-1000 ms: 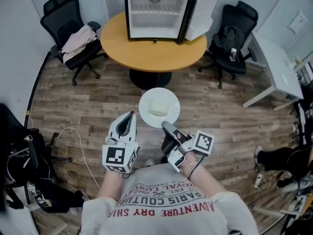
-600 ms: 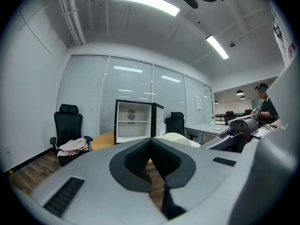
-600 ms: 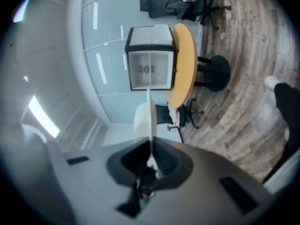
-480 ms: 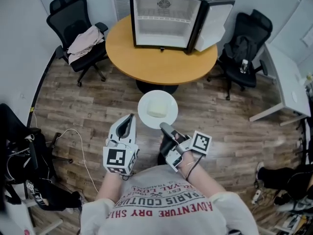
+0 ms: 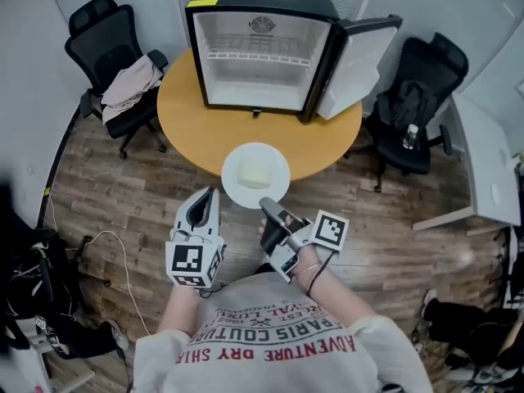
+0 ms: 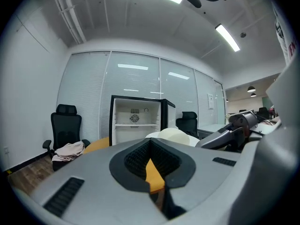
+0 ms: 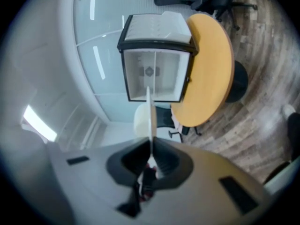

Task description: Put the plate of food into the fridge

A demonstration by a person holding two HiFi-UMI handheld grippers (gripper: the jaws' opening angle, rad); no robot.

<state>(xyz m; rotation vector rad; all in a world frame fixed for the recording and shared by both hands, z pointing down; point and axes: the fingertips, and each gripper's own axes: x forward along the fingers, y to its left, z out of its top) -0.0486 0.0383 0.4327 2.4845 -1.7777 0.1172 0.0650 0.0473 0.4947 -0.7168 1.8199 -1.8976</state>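
Wood floor (image 5: pixel 106 195), round orange bench (image 5: pixel 188 121) ahead. The fridge (image 5: pixel 258 56) stands on its far half, with its door (image 5: pixel 356 64) swung open to the right and a white interior with one wire shelf (image 5: pixel 255 56); no contents visible. An office chair stands to either side of the bench, the left chair (image 5: pixel 102 31) draped with cloth (image 5: pixel 131 80). Change over the last second: bench and fridge have drawn nearer in the head view. The plate (image 5: pixel 274 188), which was over bare floor, now overlaps the bench's near edge. Judged to be a walking approach, with the carry about half done and no insertion started. The plate is white and roughly level, carrying one pale block of food (image 5: pixel 255 173) near its centre. The block sits as it did, with no visible sliding. The right gripper (image 5: pixel 268 208) is clamped narrow on the plate's near rim; in its own view the plate (image 7: pixel 151 121) runs edge-on between the pads, pointing at the open fridge (image 7: pixel 154 74). The left gripper (image 5: pixel 209 196) is closed and empty beside the plate, not touching it. Note: a one-sided rim hold leaves the far edge free to dip. The remaining reach over the bench into the compartment likely needs the plate kept level and clear of the door.
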